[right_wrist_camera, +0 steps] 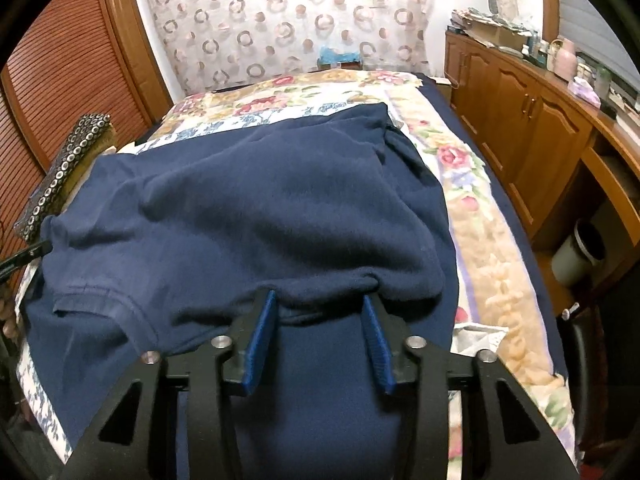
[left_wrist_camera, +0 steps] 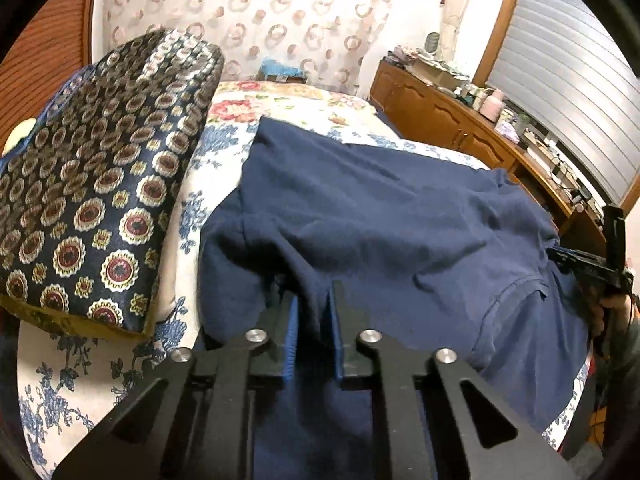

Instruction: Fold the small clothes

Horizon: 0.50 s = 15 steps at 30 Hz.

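left gripper (left_wrist_camera: 312, 316): near edge of the bed, jaws narrow, pinched on a ridge of the shirt's near hem
right gripper (right_wrist_camera: 320, 320): also at the near edge, jaws partly apart; a fold of the hem sits between the pads, can't tell if they press on it
shirt (right_wrist_camera: 248, 200): navy, spread over the near half of the bed (right_wrist_camera: 492, 240), rumpled; one short sleeve lies toward the bed's left edge, far hem about mid-bed
cushion (left_wrist_camera: 100, 184): patterned, just beside the shirt at the left edge of the bed
cabinet (right_wrist_camera: 520, 120): past the right edge, well apart
progress: early; shirt not flat, no finished fold showing
left to do: secure both near grips, carry the near edge over to the far one, fold sleeves in, tidy
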Tool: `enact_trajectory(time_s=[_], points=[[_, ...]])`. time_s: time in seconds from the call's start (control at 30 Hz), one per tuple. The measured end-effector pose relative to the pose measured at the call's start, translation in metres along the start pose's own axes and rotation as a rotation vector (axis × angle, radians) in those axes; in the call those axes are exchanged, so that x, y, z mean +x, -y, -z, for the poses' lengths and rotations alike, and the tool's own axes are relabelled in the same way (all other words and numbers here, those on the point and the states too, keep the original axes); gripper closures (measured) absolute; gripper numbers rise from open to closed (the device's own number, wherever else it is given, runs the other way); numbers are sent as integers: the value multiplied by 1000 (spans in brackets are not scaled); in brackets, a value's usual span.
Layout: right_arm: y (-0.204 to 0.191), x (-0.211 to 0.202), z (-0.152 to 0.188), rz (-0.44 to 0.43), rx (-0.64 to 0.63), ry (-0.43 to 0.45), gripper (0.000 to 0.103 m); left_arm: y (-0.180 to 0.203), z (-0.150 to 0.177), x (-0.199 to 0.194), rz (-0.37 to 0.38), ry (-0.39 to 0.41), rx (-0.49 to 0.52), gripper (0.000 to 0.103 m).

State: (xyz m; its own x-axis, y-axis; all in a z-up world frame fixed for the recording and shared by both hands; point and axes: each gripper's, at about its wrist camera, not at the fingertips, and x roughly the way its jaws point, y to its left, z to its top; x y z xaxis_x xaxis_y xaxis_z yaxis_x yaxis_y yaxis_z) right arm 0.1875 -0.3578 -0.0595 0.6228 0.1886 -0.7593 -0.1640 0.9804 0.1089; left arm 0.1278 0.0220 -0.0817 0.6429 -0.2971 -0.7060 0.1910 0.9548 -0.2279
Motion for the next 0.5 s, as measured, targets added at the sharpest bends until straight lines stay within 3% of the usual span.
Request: enact_trajectory(time_s=[0.1,0.13,0.5], points=[[-5,3,0,6,-27,9,96,7,-2,-7,5,27,26,94],[-7,3,0,17,-46,20,99,9,-3,-10,3,36,30,95],[-15,-74,4,-2,-76,221,100,19,-14,-73,64,178,63,95]])
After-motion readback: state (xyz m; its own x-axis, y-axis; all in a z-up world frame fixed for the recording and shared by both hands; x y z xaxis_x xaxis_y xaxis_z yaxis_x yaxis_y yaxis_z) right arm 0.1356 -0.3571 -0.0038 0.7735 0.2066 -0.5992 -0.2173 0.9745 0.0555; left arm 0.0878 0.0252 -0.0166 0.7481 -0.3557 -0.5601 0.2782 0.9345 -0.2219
